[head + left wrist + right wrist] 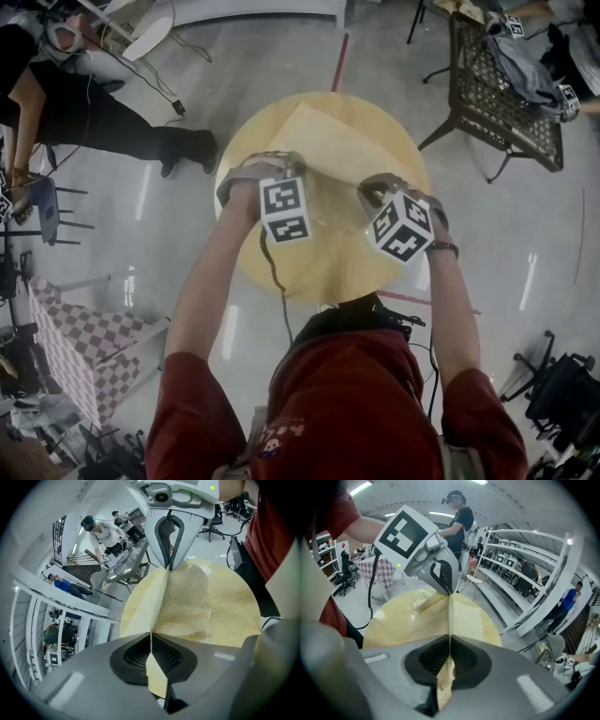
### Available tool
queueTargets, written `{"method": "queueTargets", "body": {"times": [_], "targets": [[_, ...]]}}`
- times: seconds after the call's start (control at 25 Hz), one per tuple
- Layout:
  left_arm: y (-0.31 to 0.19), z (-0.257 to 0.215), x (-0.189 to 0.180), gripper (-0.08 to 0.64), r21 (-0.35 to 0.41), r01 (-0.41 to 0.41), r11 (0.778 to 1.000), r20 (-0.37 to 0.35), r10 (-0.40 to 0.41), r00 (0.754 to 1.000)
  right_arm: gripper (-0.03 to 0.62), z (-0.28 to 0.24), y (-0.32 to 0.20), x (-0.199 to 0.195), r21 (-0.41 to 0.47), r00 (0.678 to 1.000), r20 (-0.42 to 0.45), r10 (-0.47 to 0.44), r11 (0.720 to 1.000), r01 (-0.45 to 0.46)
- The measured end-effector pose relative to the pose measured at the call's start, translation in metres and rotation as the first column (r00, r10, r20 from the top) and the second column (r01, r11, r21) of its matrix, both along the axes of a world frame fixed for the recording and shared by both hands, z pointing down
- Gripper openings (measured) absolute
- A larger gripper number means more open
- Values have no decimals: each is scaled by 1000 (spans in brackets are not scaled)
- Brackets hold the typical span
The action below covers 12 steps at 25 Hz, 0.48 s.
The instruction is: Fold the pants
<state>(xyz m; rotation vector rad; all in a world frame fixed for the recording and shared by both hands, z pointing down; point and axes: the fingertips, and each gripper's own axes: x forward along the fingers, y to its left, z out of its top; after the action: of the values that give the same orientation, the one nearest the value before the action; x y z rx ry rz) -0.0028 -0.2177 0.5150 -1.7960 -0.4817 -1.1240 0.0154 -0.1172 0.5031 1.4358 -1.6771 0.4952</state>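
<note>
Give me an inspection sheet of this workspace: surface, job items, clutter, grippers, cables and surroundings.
Surface: round wooden table, bare wood around the cloth.
Job's things: pale yellow pants on the table, near edge pinched up.
Clutter: nothing seen on the table.
Grippers: left gripper and right gripper both shut on the pants.
Cables: black cable hangs below the left gripper.
Surroundings: mesh chair with clothes, checkered box, seated person.

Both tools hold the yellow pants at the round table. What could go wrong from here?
The left tool and right tool each pinch only a thin edge of the pants, so the cloth may slip out. The pants lie near the rim of the table, so a folded part may hang over.
</note>
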Motion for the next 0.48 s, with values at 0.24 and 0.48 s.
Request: {"method": "queueTargets", "body": {"times": [0.24, 0.48], "targets": [[-11, 7, 53, 18, 4, -43, 999, 15, 43, 999, 6, 11, -9, 42, -17, 999, 22, 39, 999, -39], [-18, 35, 102, 18, 11, -79, 997, 61, 78, 995, 6, 37, -15, 82, -38, 995, 61, 73, 997, -71]]}}
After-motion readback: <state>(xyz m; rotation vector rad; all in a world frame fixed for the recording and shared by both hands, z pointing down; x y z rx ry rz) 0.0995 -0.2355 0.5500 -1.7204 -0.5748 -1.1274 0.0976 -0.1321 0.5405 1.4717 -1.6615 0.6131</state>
